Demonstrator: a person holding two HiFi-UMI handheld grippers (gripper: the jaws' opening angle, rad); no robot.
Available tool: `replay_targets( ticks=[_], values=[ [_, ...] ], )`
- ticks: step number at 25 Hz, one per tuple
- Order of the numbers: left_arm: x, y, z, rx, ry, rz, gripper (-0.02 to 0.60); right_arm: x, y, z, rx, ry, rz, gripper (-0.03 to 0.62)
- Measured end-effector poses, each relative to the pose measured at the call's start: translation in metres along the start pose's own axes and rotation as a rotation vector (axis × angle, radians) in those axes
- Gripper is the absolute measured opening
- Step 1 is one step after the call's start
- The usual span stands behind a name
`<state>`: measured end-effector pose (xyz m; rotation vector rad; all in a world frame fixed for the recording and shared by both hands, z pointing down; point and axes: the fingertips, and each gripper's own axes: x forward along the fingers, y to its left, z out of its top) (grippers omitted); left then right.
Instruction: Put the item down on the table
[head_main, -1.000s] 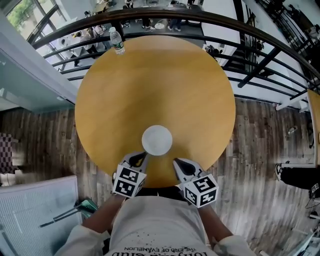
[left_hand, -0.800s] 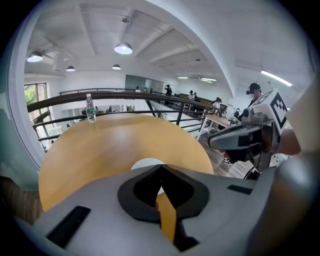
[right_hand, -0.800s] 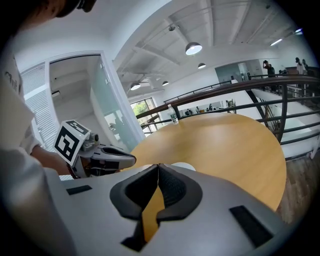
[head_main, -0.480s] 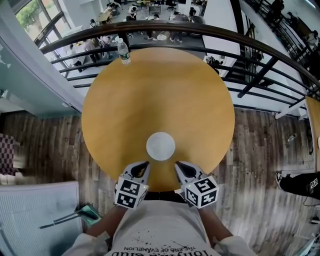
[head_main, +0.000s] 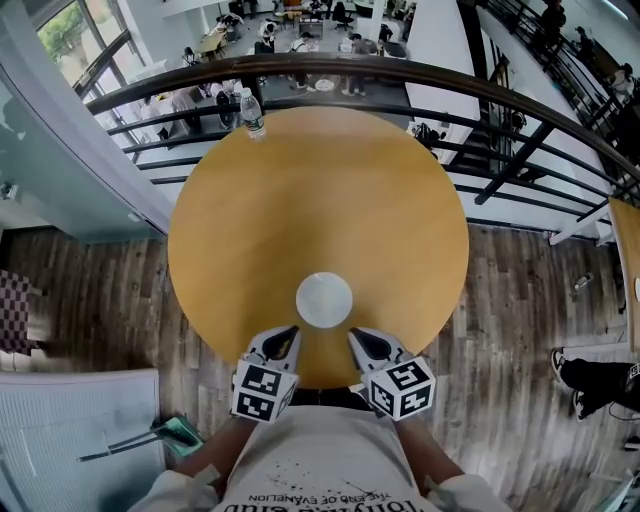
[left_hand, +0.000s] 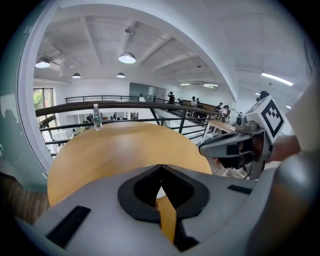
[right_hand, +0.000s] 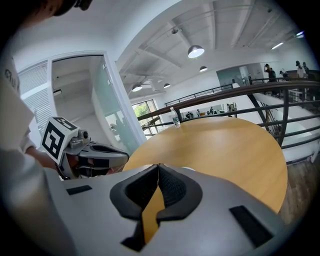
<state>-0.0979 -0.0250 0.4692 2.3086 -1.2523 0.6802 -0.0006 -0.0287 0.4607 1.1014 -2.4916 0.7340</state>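
We held our left gripper (head_main: 288, 333) and right gripper (head_main: 354, 336) pressed together and empty over the near edge of the table (head_main: 300, 200), just short of the white plate (head_main: 324, 300).

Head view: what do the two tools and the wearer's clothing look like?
Left tool and right tool match: grey tapered bodies with black inner pads, each carrying a white cube printed with black square markers. No cables show. The person wears a light shirt with dark print and small specks.
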Motion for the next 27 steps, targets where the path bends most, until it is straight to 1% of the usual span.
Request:
replay_targets(
  ticks=[4, 13, 27],
  values=[
    [0.001, -0.001, 0.007, 0.013, -0.004, -0.007, 0.023, -0.001, 0.001, 0.005, -0.015, 0.002, 0.002, 0.025],
    [0.008, -0.005, 0.005, 0.037, 0.0, -0.013, 0.023, -0.008, -0.004, 0.005, -0.018, 0.002, -0.006, 0.025],
    [0.014, -0.009, 0.002, 0.034, 0.019, -0.022, 0.023, -0.009, -0.005, 0.001, -0.034, 0.018, 0.011, 0.025]
  ],
)
